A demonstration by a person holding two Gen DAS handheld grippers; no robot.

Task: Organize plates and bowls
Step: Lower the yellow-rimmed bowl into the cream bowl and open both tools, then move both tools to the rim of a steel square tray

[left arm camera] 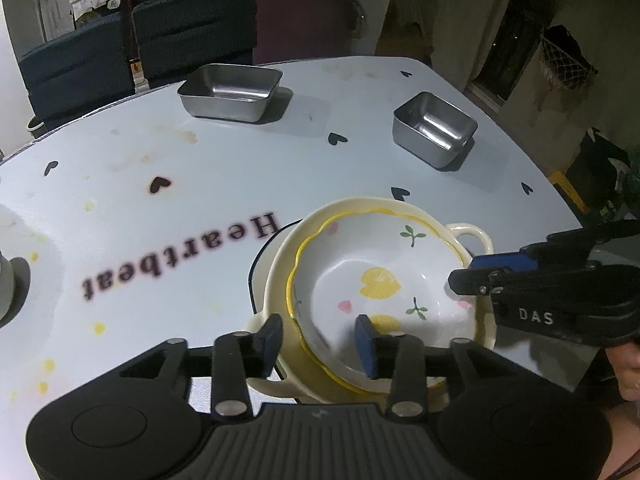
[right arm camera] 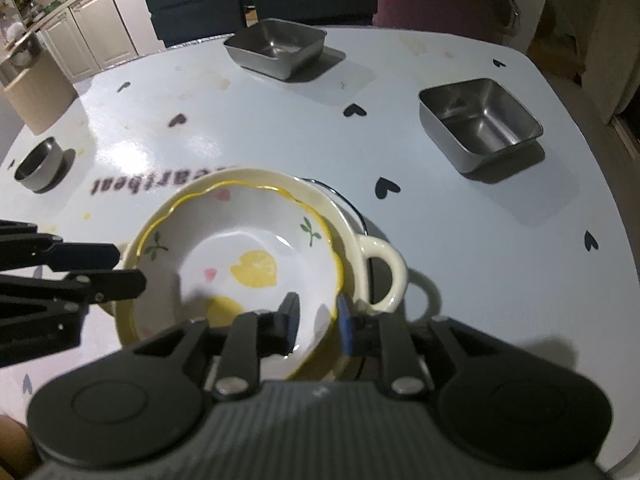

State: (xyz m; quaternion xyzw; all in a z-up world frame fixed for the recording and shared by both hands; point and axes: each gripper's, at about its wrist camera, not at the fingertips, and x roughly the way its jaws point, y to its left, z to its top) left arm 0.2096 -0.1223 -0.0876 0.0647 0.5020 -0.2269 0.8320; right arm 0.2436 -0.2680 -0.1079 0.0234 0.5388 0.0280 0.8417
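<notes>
Right now I am in the stacking step: the scalloped bowl [left arm camera: 372, 292] with the yellow rim and lemon pattern sits nested in the cream handled dish [left arm camera: 472, 236], and that dish rests on a dark-rimmed plate [left arm camera: 260, 256] of which only an arc shows. The whole stack stands near the table's [left arm camera: 160, 152] front edge, close to me, just beside the printed word "Heartbeat" [left arm camera: 180, 256].

My left tongs [left arm camera: 320, 338] are spread, the fingers straddling the near rim of the scalloped bowl with one pad outside and one inside; they do not look pressed onto it. My right tongs [right arm camera: 316, 322] straddle the opposite rim, beside the cream dish's loop handle [right arm camera: 384, 276], and the gap there is narrower, but I cannot tell whether the pads actually bite the rim.

I judge the ceramic pieces are gathered and the bowl is either being seated or about to be let go. Left on the table are the large steel tray [right arm camera: 276, 48] at the far edge, the small steel tray [right arm camera: 480, 124] toward the far right corner, and a small round steel cup [right arm camera: 38, 164] at the left edge.

Next I would make sure the bowl lies level in the dish, then draw both tongs straight back off the rim without dragging it, and turn to the steel pieces. The glazed rim is slick, so any sideways pull could shift the stack.
</notes>
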